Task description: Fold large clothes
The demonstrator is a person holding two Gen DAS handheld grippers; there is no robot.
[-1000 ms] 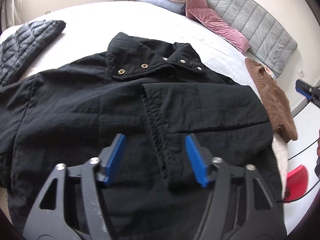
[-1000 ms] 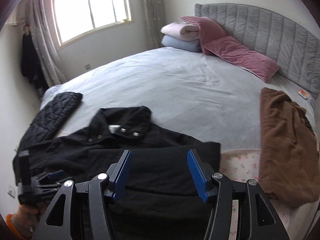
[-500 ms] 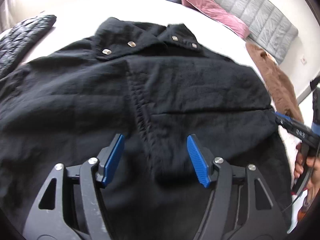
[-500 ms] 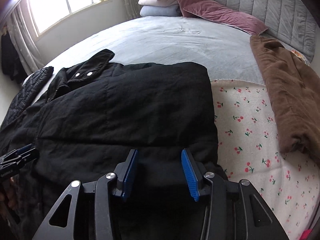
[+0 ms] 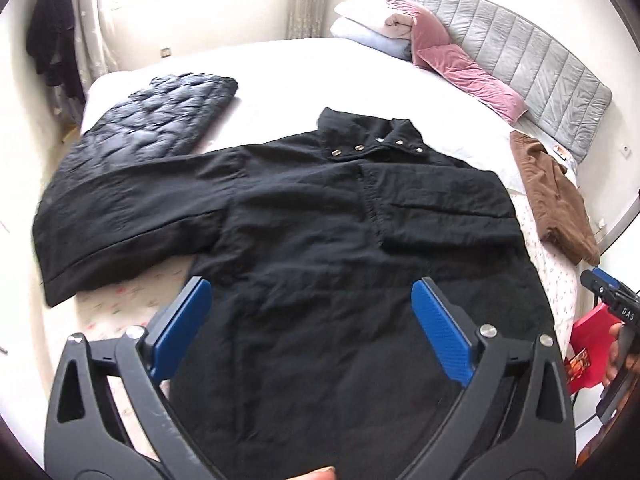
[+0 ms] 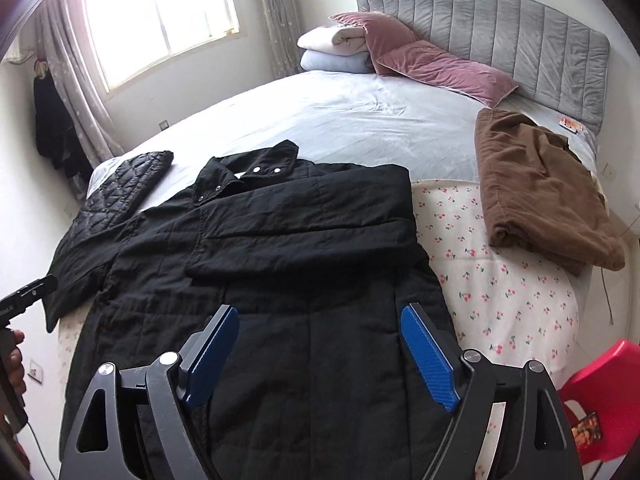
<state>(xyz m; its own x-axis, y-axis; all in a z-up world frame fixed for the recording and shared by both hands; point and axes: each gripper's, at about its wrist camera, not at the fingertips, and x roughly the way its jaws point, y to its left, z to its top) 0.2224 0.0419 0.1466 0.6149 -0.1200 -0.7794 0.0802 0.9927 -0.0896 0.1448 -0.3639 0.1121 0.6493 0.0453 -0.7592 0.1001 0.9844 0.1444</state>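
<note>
My left claw (image 5: 310, 324) hangs wide open over the lower body of the black coat (image 5: 320, 240), gripping nothing; my right claw (image 6: 320, 344) is likewise spread wide and empty above the coat's near hem. The coat lies flat across the near half of the bed (image 6: 360, 120), collar (image 6: 248, 168) pointing far. Its right sleeve is folded across the chest, leaving a straight right edge that runs beside a strip of bare cherry-print sheet (image 6: 500, 280). Its left sleeve (image 5: 132, 216) lies stretched out to the left, the cuff near the bed's left edge.

Far of the collar the bed is open up to the pink pillows (image 6: 440, 68) and folded blankets (image 6: 332, 48) against the grey headboard (image 6: 500, 40). A black quilted jacket (image 5: 160, 120) lies far left, touching or just beside the outstretched sleeve. A folded brown garment (image 6: 540, 192) sits to the right, well apart from the coat. A red stool (image 6: 600, 400) stands off the near right corner of the bed. Dark clothes (image 6: 52, 128) hang by the curtain at the far left wall.
</note>
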